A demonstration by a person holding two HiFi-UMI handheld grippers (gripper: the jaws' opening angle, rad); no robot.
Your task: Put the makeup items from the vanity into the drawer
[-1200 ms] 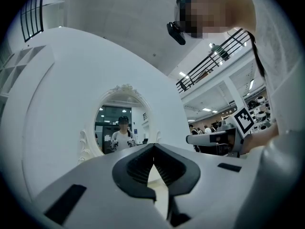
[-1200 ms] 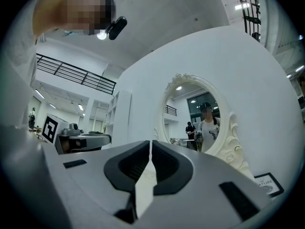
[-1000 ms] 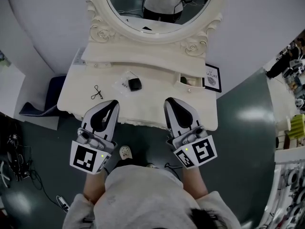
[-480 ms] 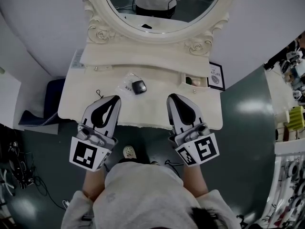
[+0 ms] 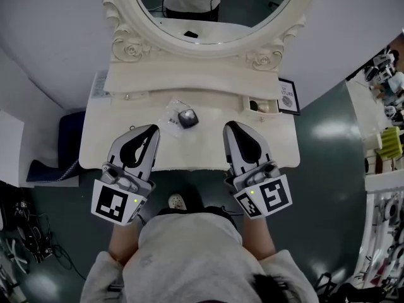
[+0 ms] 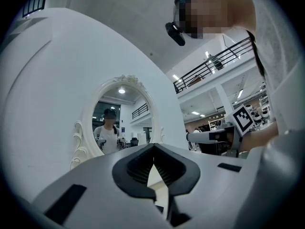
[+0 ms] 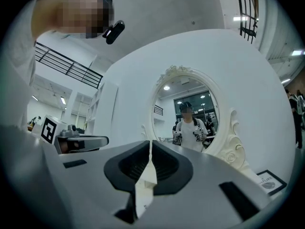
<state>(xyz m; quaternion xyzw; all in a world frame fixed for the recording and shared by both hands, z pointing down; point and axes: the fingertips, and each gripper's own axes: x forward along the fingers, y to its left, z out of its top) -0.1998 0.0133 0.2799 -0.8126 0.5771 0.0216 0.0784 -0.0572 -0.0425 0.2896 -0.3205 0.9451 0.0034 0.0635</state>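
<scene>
A white vanity (image 5: 208,150) with an oval mirror (image 5: 208,17) stands in front of me in the head view. On its top lies a clear plastic pouch with a small dark compact (image 5: 186,117) on it. At the right of the raised back shelf a small drawer (image 5: 271,112) stands open with a small item inside. My left gripper (image 5: 153,130) is shut and empty over the front left of the top. My right gripper (image 5: 230,126) is likewise shut and empty, at the front right just below the drawer. Both gripper views look over shut jaws toward the mirror (image 6: 119,123) (image 7: 188,116).
A small framed picture (image 5: 288,97) leans at the vanity's right end, also seen as a frame (image 7: 270,181) in the right gripper view. A dark blue object (image 5: 66,131) sits on the floor to the left. Shelving with goods (image 5: 388,163) stands at the far right.
The view has shifted, so the vanity sits lower and more centred. The thin dark wire tool seen left of the pouch is now covered by my left gripper. Both grippers stay shut.
</scene>
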